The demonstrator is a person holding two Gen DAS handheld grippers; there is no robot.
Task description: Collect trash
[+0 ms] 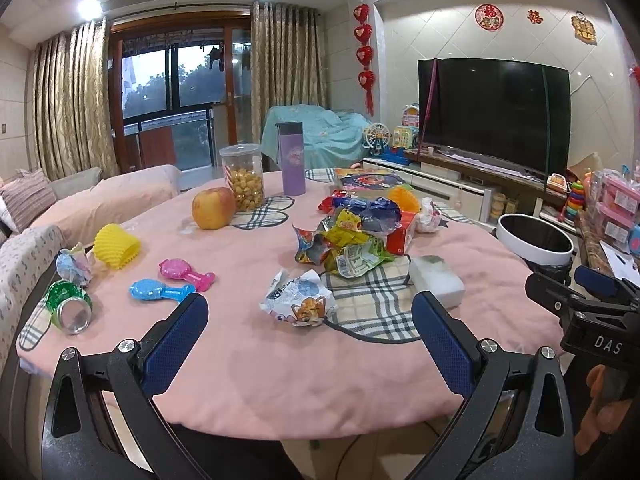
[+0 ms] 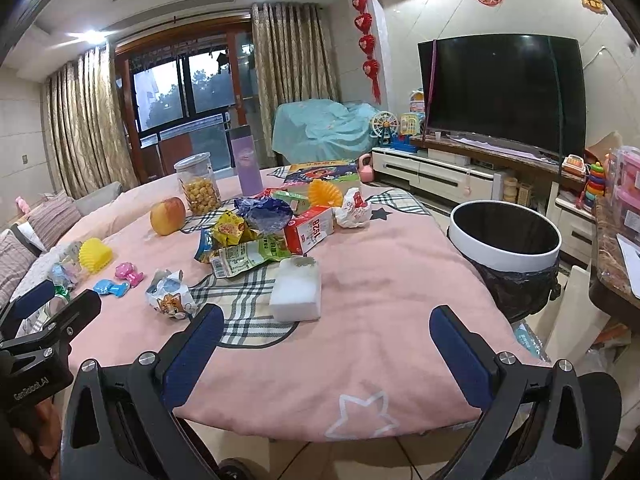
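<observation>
looking forward along the left tongs [image 1: 310,316], both blue pads stand wide apart and hold nothing, hovering over the near edge of a round worktop [image 1: 248,380] covered in a pink cloth. straight ahead, between the pads, lies a crumpled white wrapper with a cartoon cat [image 1: 298,300]. beyond it sits a heap of snack wrappers [image 1: 348,240], green, yellow, red and blue, bunched together near the middle. to the left lie a crushed green can [image 1: 70,306] on its side, a yellow ribbed cup [image 1: 116,246], and two small plastic toys. an apple [image 1: 213,208], a jar of yellow snacks [image 1: 243,178] and a purple flask [image 1: 293,158] stand farther back; these look like keepers, not trash. the right tongs [image 1: 588,292] show at the right edge.

from the right tongs [image 2: 324,328], the pads are likewise spread wide and empty. a white foam block [image 2: 296,292] lies just ahead, beside the cat wrapper [image 2: 170,296]. a red carton marked 1928 [image 2: 310,228] rests against the wrapper heap [image 2: 244,236]. a round white bin lined with a black bag [image 2: 504,256] stands just off the worktop's right side, open on top.

judging from this, nothing is collected yet. the cat wrapper looks the easiest first pick: lower the left pads either side of it, close gently on the crumpled bulk, and carry it across to the bin.
</observation>
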